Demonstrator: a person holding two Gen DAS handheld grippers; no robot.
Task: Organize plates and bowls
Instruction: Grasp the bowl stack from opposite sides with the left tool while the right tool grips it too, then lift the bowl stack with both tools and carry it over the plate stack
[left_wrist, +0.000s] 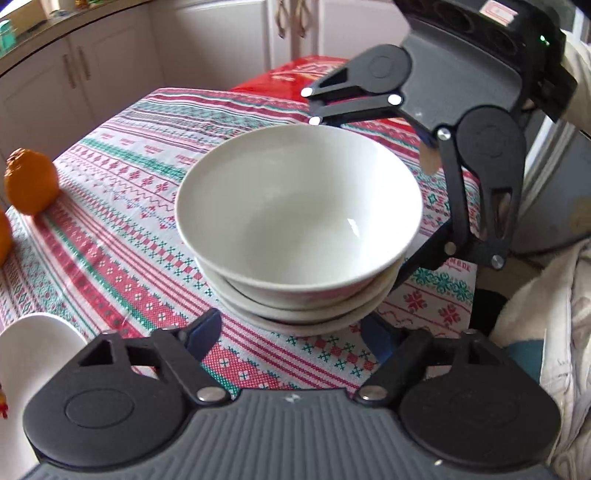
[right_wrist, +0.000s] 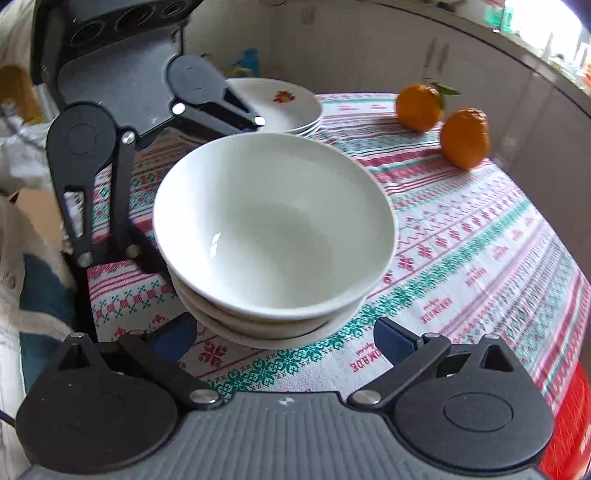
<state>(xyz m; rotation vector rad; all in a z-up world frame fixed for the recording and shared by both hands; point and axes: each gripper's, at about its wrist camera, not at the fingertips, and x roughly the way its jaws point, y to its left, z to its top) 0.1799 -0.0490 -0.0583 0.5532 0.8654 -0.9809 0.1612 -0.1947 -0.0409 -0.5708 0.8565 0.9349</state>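
A nested stack of glossy white ceramic bowls (left_wrist: 299, 221) sits mid-frame on the patterned surface (left_wrist: 122, 206). Left tongs (left_wrist: 295, 343) and right tongs (right_wrist: 284, 341) are spread wide beside its base, empty. If only the lower rim is pinched, the upper bowls could slide off.

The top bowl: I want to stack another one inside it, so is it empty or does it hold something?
Empty. The top bowl shows a bare white inside in both wrist views, sitting upright on the nested stack.

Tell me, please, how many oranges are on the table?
2: one orange at the tablecloth's far edge, the other orange just beside it, nearer the bowls. More may be outside view.
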